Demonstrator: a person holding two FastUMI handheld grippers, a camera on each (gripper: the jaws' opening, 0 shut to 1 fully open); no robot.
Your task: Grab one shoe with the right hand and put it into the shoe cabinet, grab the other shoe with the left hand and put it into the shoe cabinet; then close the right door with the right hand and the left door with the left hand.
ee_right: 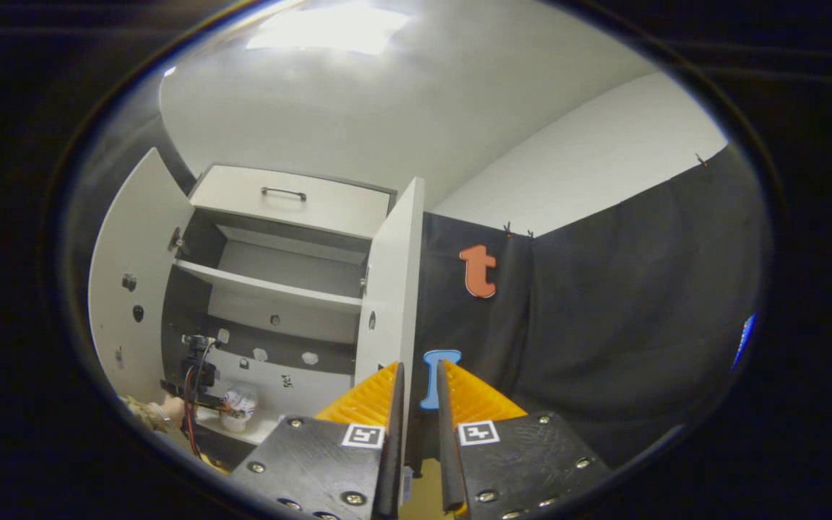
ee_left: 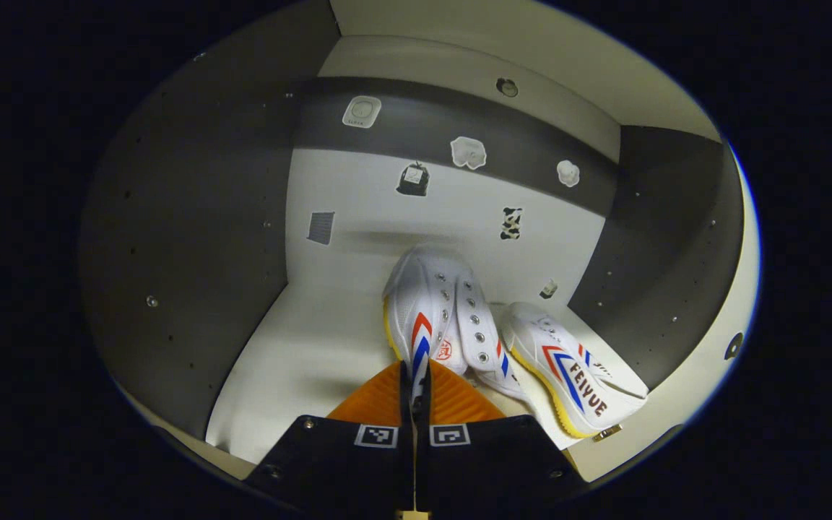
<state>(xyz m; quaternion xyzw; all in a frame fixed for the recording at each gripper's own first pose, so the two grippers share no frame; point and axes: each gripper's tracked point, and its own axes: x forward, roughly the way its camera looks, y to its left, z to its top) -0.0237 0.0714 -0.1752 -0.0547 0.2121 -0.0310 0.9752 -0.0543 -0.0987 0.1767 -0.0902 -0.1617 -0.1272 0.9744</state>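
Observation:
A white shoe (ee_left: pixel 434 303) with red and blue chevrons rests on the white floor (ee_left: pixel 315 339) inside the shoe cabinet, toe pointing toward the back wall. My left gripper (ee_left: pixel 416 375) is shut on its heel end. The other shoe (ee_left: pixel 575 368) lies tilted on its side just to the right, against the dark side wall. In the right gripper view the cabinet (ee_right: pixel 286 289) stands with its left door (ee_right: pixel 127 289) and right door (ee_right: pixel 387 289) swung open. My right gripper (ee_right: pixel 416 390) hovers outside by the right door's edge, its fingers a narrow gap apart and holding nothing.
Dark side walls (ee_left: pixel 192 238) with peg holes close in the compartment, and small stickers dot its back wall (ee_left: pixel 416 209). An upper shelf (ee_right: pixel 271 289) and a drawer (ee_right: pixel 293 202) sit above. A hand (ee_right: pixel 159 412) holds the left gripper low in the cabinet.

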